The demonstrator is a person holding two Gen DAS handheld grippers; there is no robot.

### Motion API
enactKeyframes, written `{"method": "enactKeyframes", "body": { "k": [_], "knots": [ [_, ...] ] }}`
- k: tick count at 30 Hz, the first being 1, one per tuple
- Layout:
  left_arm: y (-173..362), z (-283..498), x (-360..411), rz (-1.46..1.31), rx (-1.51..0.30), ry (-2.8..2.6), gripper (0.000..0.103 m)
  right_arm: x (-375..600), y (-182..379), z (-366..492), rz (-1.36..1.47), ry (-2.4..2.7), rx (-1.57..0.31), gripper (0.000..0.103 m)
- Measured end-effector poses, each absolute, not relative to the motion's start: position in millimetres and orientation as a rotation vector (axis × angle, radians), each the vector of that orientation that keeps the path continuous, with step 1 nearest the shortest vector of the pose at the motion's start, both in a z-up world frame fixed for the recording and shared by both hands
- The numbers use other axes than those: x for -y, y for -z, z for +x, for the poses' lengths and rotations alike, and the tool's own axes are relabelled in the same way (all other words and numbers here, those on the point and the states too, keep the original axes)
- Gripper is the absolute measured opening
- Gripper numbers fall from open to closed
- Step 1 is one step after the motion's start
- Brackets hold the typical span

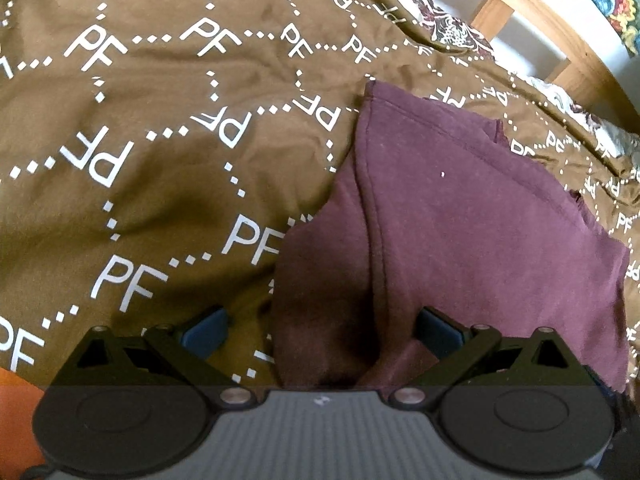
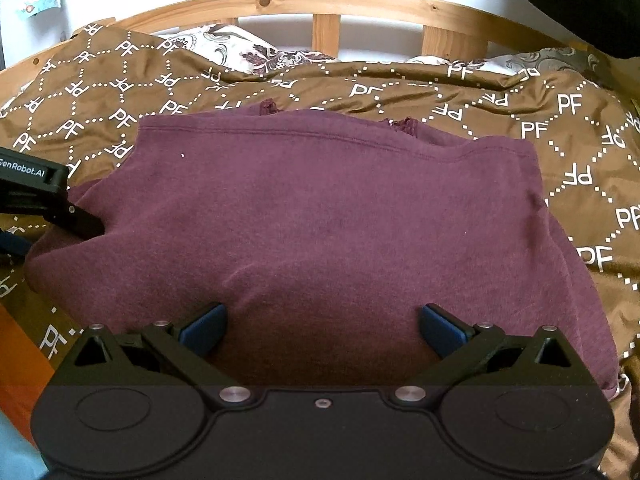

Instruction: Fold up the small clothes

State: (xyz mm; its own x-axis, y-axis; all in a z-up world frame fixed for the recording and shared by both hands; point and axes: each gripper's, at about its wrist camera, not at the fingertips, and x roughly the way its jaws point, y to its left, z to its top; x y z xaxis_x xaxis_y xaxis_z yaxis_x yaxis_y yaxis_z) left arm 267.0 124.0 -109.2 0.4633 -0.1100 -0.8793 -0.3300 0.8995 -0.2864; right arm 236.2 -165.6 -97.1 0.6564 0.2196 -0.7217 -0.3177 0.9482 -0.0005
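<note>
One maroon garment (image 2: 320, 216) (folded) on brown bedspread (image 2: 580, 152), two spread claws.

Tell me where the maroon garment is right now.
The maroon garment lies on the brown PF-print bedspread, before the wooden bed rail, filling the right wrist view; the open left gripper straddles its left edge.

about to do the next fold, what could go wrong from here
1. Both grippers, left and right, are open, so the maroon garment is unheld; a shallow pinch might catch only one layer.
2. The bedspread is soft and wrinkled; fingers could grab it too.
</note>
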Motion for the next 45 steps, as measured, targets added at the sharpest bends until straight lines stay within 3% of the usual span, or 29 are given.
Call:
{"method": "enactKeyframes", "body": {
  "k": [5,11,17,22,26,31,45],
  "knots": [
    [101.8,262.9,-124.6,-0.547,-1.035,-0.04,0.102,166.4,97.8,236.9,-0.128,-0.305,-0.8,0.102],
    [101.9,270.2,-114.1,-0.35,-1.04,-0.154,0.102,166.3,97.9,236.7,-0.127,-0.305,-0.8,0.102],
    [105.6,271.0,-127.4,-0.423,-1.058,-0.174,0.099,166.9,97.6,237.1,-0.127,-0.305,-0.8,0.102],
    [100.5,267.5,-119.3,-0.401,-1.043,-0.106,0.065,169.1,95.5,238.4,-0.119,-0.312,-0.803,0.102],
    [96.0,266.8,-114.7,-0.387,-1.018,-0.056,0.047,180.6,89.6,241.6,-0.05,-0.316,-0.814,0.102],
    [78.5,259.5,-96.5,-0.28,-0.966,-0.065,0.014,201.0,77.8,243.8,0.058,-0.278,-0.804,0.102],
    [-27.6,266.1,45.0,-0.066,-0.757,0.081,0.009,312.7,23.8,247.7,0.341,-0.095,-0.607,0.103]
  ]
}}
